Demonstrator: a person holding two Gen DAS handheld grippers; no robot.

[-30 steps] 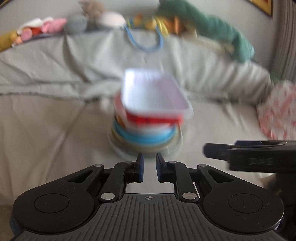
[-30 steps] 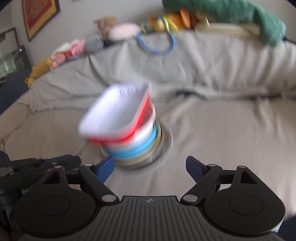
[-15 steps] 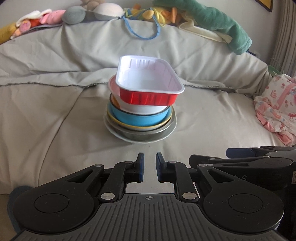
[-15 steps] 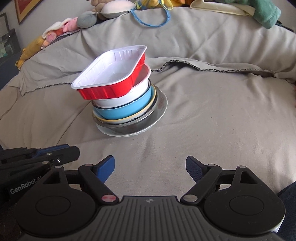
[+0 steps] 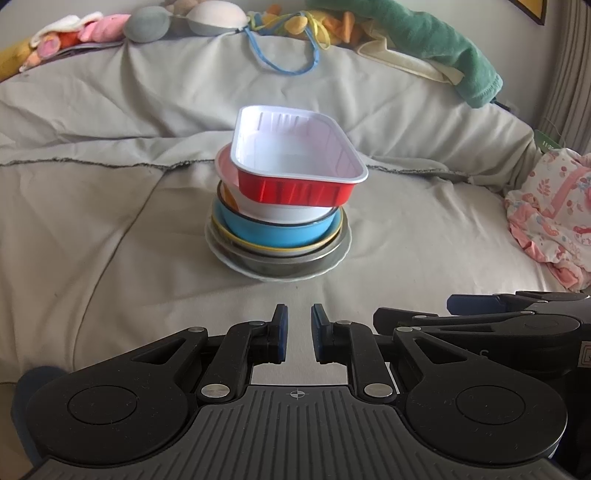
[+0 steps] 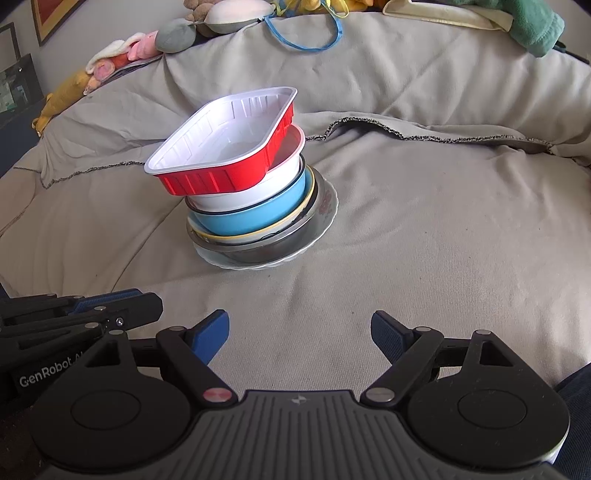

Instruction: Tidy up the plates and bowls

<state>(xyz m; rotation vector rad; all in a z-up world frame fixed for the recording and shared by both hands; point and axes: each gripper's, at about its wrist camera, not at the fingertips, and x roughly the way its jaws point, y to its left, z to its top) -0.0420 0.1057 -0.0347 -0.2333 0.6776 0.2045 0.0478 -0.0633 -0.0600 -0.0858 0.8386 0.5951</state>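
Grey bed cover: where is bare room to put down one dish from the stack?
Bare cover lies between the dish stack and the open right hand-held gripper, and to the right of the stack, up to the pink floral cloth. The ridge behind is crowded with soft toys and a green towel.

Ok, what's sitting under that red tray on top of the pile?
The red tray rests tilted in a white bowl, which sits in a blue bowl. Below come a yellow-rimmed dish, a metal dish and a white plate. Their insides are covered.
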